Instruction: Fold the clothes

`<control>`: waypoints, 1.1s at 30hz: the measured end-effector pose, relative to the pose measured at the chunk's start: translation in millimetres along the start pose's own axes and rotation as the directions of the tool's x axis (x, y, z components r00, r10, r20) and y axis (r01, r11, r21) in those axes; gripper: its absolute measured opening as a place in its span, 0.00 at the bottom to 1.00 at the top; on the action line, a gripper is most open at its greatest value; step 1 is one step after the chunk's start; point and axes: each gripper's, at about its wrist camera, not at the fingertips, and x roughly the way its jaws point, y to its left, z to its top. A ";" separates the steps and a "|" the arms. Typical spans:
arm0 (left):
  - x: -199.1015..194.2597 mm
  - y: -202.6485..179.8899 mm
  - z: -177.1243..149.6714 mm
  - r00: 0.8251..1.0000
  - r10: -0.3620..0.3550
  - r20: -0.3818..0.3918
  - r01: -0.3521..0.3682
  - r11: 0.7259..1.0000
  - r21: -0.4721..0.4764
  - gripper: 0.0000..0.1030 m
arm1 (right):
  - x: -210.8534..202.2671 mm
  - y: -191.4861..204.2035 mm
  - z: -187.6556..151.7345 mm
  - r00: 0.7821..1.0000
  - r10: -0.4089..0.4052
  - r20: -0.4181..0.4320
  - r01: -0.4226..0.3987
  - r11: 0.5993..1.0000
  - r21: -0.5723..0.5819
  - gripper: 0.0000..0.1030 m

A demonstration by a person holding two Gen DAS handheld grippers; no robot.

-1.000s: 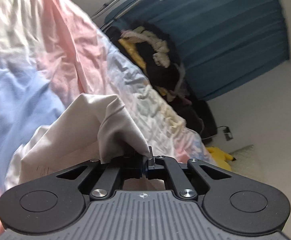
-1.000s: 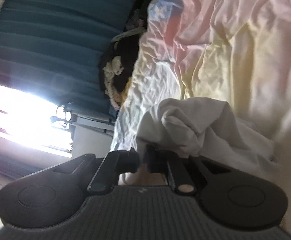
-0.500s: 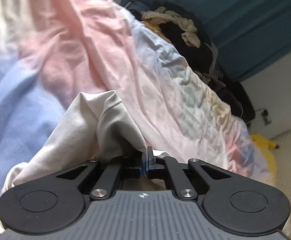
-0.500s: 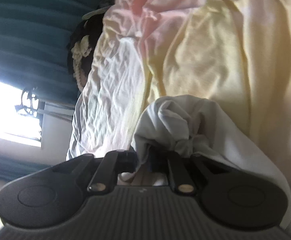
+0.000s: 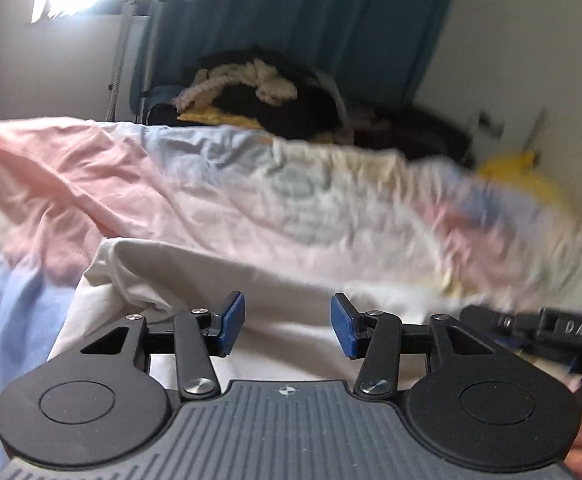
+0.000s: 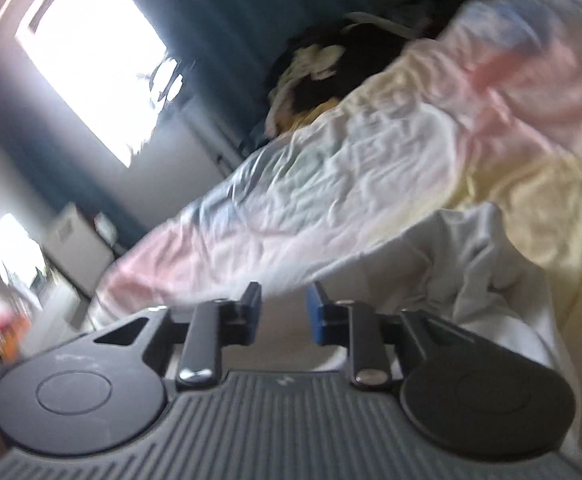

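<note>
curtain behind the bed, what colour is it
Dark teal blue curtain, plain with vertical folds; clearest in the left wrist view.

the left gripper point(image 5: 287, 328) sits at 6 o'clock, blue pads point(image 5: 233, 322) spread wide with nothing between them. under it lies a white garment point(image 5: 195, 276), its fold edge running toward 9 o'clock, on a pastel sheet point(image 5: 211, 188). the right gripper point(image 5: 551, 330) pokes in at 4 o'clock, blurred. a dark clothes pile point(image 5: 275, 100) sits at 12 o'clock before a teal curtain point(image 5: 311, 20).

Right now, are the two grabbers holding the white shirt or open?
Left gripper: open, holding nothing, white shirt beneath it.
Right gripper: open, holding nothing.
</note>
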 end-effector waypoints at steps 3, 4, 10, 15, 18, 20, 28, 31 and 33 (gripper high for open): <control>16.1 -10.5 -4.1 0.997 0.048 -0.055 -0.043 0.996 0.082 0.51 | 16.8 8.2 -3.5 0.997 -0.035 -0.064 0.029 0.995 -0.092 0.12; 21.4 -14.0 -5.4 0.995 0.065 -0.073 -0.057 0.992 0.109 0.51 | 23.8 8.5 -5.5 0.996 -0.037 -0.084 0.028 0.994 -0.104 0.12; 50.4 5.0 -2.2 0.989 0.104 -0.108 -0.097 0.993 0.068 0.51 | 50.5 8.2 -16.9 0.984 -0.150 -0.091 0.123 0.960 -0.253 0.07; 48.2 25.9 2.3 0.990 0.096 -0.102 -0.094 0.995 0.024 0.51 | 41.4 -31.0 0.2 0.970 -0.237 -0.047 0.226 0.959 -0.173 0.00; 49.1 29.7 2.6 0.992 0.082 -0.099 -0.080 0.997 0.020 0.51 | 38.7 -46.5 4.5 0.965 -0.259 -0.037 0.252 0.958 -0.136 0.00; 45.3 26.0 1.5 0.993 0.084 -0.089 -0.081 0.996 0.032 0.51 | 37.9 -53.6 6.0 0.965 -0.260 -0.034 0.255 0.961 -0.111 0.00; 30.1 11.1 -3.0 0.995 0.091 -0.046 -0.087 0.993 0.080 0.51 | 22.9 -40.3 7.7 0.978 -0.210 0.015 0.210 0.972 -0.103 0.06; 9.0 3.0 -8.6 0.995 0.095 0.007 -0.095 0.993 0.063 0.51 | -2.4 -25.1 3.6 0.985 -0.164 0.050 0.169 0.978 -0.124 0.06; -10.2 -5.1 -13.7 0.996 0.081 0.029 -0.083 0.995 0.053 0.52 | -19.5 -13.8 -1.5 0.987 -0.143 0.077 0.154 0.976 -0.154 0.06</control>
